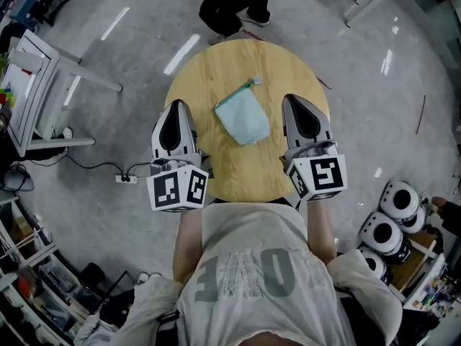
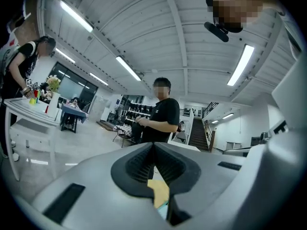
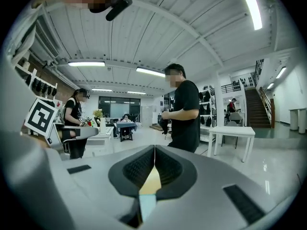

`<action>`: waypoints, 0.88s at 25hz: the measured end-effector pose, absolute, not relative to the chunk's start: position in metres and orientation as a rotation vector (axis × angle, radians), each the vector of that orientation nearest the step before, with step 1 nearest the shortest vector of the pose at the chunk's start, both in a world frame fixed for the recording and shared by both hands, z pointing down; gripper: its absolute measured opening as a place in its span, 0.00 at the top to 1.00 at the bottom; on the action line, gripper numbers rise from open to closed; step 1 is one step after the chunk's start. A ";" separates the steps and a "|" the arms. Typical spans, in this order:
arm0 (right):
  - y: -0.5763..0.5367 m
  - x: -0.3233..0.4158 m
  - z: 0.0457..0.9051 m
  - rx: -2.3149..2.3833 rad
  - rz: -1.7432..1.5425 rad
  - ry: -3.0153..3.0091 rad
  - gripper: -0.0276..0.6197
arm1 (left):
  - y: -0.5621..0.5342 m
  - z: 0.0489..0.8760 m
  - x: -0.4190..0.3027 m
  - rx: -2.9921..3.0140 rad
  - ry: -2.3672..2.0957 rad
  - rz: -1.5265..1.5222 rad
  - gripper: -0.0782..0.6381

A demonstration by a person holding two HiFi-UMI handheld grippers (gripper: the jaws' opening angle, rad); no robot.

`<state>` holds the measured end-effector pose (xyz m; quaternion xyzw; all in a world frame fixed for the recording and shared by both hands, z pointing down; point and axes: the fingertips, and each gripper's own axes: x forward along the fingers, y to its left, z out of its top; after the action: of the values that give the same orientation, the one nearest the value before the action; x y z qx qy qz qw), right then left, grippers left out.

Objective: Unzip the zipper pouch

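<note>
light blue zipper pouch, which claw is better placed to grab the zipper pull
Right, probably. The zipper pull lies at the far corner of the light blue fabric pouch on the round wooden table, closer to the right claw than the left claw. Both claws are shut and empty.

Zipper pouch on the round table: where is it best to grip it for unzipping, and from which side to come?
Probably the small pull tab at the far right corner of the zipper pouch. It sticks out past the fabric, while the pouch lies flat on the table. The right gripper, shut and empty, is nearer; come from the right.
</note>
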<state>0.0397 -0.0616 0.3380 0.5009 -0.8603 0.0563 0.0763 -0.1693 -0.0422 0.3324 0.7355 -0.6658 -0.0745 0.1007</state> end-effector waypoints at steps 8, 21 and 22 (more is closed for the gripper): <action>-0.070 0.033 0.350 1.427 0.208 -2.604 0.91 | -0.044 0.360 -0.166 2.045 -1.894 -0.260 0.85; -0.075 0.051 0.364 1.430 0.265 -2.567 0.91 | -0.062 0.538 -0.150 1.554 -1.528 -0.204 0.62; -0.076 0.051 0.366 1.430 0.271 -2.564 0.91 | -0.060 0.550 -0.149 1.516 -1.514 -0.193 0.62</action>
<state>0.0514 -0.0755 0.3659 0.4827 -0.8656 0.0915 0.0966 -0.1488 -0.0602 0.5499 0.6201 -0.6192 -0.0791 0.4751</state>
